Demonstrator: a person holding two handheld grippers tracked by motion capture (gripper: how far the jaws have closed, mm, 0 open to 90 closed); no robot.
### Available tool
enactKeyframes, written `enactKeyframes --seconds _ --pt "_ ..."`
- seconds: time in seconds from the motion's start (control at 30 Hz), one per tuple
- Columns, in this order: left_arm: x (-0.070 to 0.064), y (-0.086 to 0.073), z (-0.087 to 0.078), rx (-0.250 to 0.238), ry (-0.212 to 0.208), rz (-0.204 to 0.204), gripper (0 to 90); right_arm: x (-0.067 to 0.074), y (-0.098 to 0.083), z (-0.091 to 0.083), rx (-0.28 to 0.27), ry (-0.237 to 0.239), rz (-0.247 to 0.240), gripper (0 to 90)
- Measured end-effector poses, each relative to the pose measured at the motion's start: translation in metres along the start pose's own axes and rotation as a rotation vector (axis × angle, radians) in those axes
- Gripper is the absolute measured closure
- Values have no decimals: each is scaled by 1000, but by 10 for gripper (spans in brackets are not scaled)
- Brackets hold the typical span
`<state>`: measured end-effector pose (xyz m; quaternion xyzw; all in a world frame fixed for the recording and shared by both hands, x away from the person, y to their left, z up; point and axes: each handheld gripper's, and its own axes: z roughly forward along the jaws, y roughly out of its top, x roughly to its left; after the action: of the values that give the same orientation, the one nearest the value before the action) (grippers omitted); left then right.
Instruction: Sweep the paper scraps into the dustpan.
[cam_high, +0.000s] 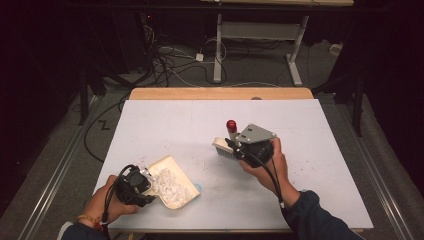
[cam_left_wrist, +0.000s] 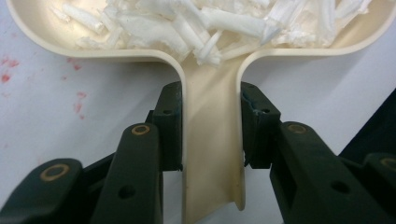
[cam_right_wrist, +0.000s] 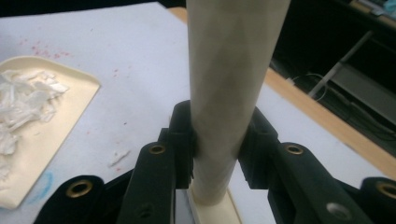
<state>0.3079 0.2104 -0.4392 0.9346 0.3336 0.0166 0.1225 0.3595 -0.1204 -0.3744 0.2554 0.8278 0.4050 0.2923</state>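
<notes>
Clamping the dustpan (cam_left_wrist: 212, 154) handle, the left gripper (cam_left_wrist: 211, 123) waits while the right gripper (cam_right_wrist: 218, 140), clamped on the brush (cam_right_wrist: 229, 84), stands well apart beyond the pan's open edge.

Claw (cam_left_wrist: 211, 135): clamped on the cream dustpan's handle (cam_left_wrist: 212, 154)
Pan (cam_left_wrist: 56, 44): white paper shreds (cam_left_wrist: 196, 23)
Bench (cam_left_wrist: 60, 102): red specks

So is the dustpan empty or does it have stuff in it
Not empty. The cream dustpan, held by its handle in the left gripper, holds a pile of white paper scraps; part of its tray is bare in the right gripper view.
</notes>
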Motion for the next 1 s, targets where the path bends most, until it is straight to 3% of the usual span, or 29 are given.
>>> enactKeyframes --seconds 0.17,0.23,0.33,0.43,0.5,0.63,0.77,1.0 --pt "-3 9 2 34 -12 -11 632 32 5 7 -5 80 -41 703" --pt "-3 11 2 40 -21 -14 632 44 9 7 -13 141 -42 703" --pt "-4 14 2 52 -20 -11 632 63 17 4 -28 191 -63 704" --pt "-6 17 3 63 -13 -2 632 75 23 3 -46 282 -51 705" --pt "-6 17 4 67 -12 4 631 78 26 -1 -66 304 -54 705" --pt "-5 17 5 65 -13 10 631 73 30 -14 -115 348 -49 705" --pt "-5 16 5 61 -17 5 631 62 32 -28 -133 289 -64 705" --pt "-5 15 6 72 -5 29 631 28 14 -47 -109 246 -45 705"
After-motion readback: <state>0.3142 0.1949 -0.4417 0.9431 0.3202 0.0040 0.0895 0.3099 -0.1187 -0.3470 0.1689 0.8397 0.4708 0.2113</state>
